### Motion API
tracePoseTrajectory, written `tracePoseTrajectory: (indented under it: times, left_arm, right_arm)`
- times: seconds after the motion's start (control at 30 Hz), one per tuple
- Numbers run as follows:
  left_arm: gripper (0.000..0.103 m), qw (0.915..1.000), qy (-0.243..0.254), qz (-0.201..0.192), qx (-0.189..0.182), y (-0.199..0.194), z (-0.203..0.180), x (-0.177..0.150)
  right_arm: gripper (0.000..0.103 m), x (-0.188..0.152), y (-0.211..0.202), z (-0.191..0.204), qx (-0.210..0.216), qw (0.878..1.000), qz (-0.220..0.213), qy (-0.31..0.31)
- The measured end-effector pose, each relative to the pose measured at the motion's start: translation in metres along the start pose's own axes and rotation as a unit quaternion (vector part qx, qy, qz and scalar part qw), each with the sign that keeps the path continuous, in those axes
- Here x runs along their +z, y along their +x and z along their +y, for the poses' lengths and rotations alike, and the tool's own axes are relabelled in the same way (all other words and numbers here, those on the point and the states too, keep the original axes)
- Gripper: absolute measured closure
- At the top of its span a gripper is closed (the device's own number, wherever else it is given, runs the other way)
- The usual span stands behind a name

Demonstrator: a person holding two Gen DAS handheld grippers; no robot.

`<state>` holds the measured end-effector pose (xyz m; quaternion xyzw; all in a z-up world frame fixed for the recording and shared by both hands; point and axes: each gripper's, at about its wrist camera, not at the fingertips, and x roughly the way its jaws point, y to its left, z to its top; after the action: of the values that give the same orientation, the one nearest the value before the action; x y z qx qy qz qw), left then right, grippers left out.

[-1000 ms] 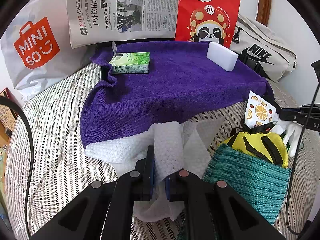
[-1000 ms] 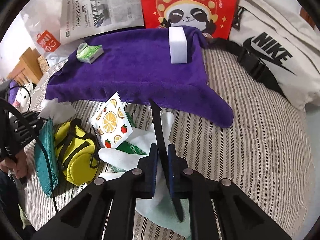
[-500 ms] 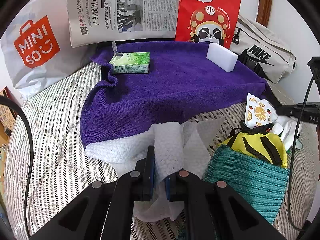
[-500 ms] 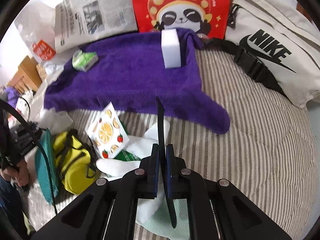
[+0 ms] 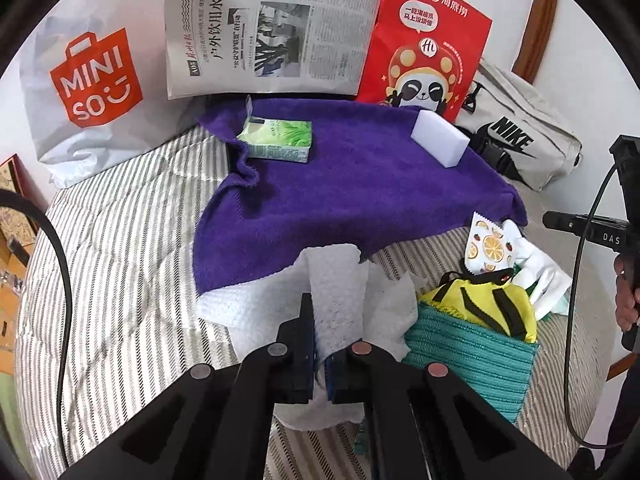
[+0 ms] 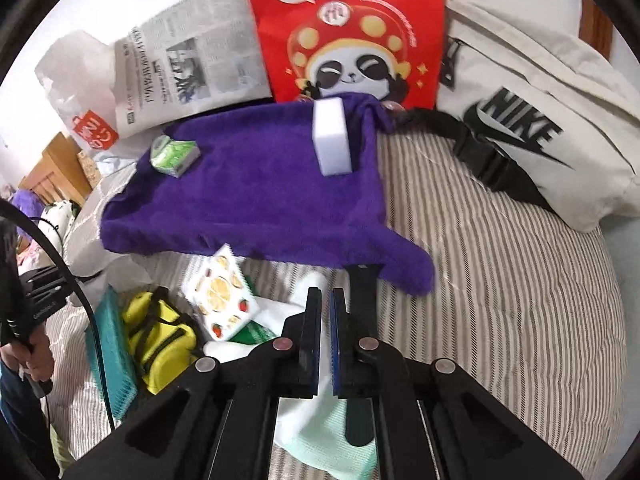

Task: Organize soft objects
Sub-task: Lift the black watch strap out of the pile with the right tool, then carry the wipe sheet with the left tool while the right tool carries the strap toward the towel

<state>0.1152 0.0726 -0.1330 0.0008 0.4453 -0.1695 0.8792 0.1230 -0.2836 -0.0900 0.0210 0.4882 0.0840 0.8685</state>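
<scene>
My left gripper [image 5: 320, 344] is shut on a white embossed paper towel [image 5: 334, 280], which lies partly under the near edge of the purple towel [image 5: 360, 200]. A green tissue pack [image 5: 276, 142] and a white sponge block [image 5: 440, 142] sit on that towel. My right gripper [image 6: 326, 336] is shut above a white glove [image 6: 280, 308] and a mint cloth [image 6: 332, 440]. A black strap [image 6: 362, 292] shows flat behind the right finger, not in the gap between the pads. Left of it lie a fruit-print packet [image 6: 222, 298], a yellow pouch [image 6: 156, 336] and a teal cloth [image 6: 110, 348].
Along the back stand a Miniso bag [image 5: 88, 88], a newspaper [image 5: 272, 32], a red panda bag [image 5: 424, 52] and a white Nike bag [image 6: 540, 120]. The striped bedcover [image 6: 500, 300] spreads out on the right. A person's hand [image 6: 32, 356] shows at the left edge.
Both grippers have risen slightly. The black strap stood edge-on between the right pads before; now it lies flat to the right of them. The left grip on the paper towel is unchanged.
</scene>
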Motion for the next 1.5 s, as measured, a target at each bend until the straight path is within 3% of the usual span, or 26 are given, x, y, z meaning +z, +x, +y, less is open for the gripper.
tracePoseTrajectory:
  times: [0.2, 0.43, 0.47, 0.5, 0.57, 0.73, 0.87, 1.3, 1.5]
  left_arm:
    - [0.099, 1.0000, 0.000, 0.001, 0.001, -0.003, 0.001, -0.001]
    - [0.099, 0.9999, 0.004, 0.012, 0.002, 0.004, -0.001, -0.002]
    - [0.099, 0.9999, 0.004, 0.013, 0.000, 0.005, -0.001, -0.002]
    - [0.099, 0.9999, 0.003, 0.014, -0.002, 0.005, -0.001, -0.002]
    - [0.099, 0.9999, 0.002, 0.014, -0.005, 0.005, -0.001, -0.002]
    - [0.099, 0.9998, 0.002, 0.017, -0.007, 0.006, -0.001, -0.004]
    - [0.099, 0.9997, -0.001, 0.021, -0.010, 0.008, 0.001, -0.006]
    - [0.099, 0.9993, -0.002, 0.038, -0.005, 0.025, -0.007, -0.008]
    - [0.099, 0.9996, -0.008, 0.023, -0.014, 0.013, -0.005, -0.005]
  right_arm:
    - [0.094, -0.017, 0.014, -0.017, -0.023, 0.999, 0.033, 0.006]
    - [0.091, -0.027, 0.034, -0.011, -0.041, 0.997, 0.057, -0.013]
    - [0.083, -0.026, 0.033, -0.009, -0.043, 0.997, 0.056, -0.015]
    - [0.068, -0.026, 0.034, -0.008, -0.042, 0.997, 0.057, -0.017]
    - [0.062, -0.026, 0.035, -0.004, -0.048, 0.997, 0.058, -0.021]
    - [0.062, -0.027, 0.040, -0.005, -0.044, 0.997, 0.054, -0.022]
    - [0.082, -0.026, 0.040, -0.012, -0.052, 0.998, 0.041, -0.021]
    - [0.082, -0.023, 0.043, -0.014, -0.041, 0.998, 0.043, -0.020]
    - [0.082, -0.023, 0.033, -0.014, -0.032, 0.999, 0.043, -0.010]
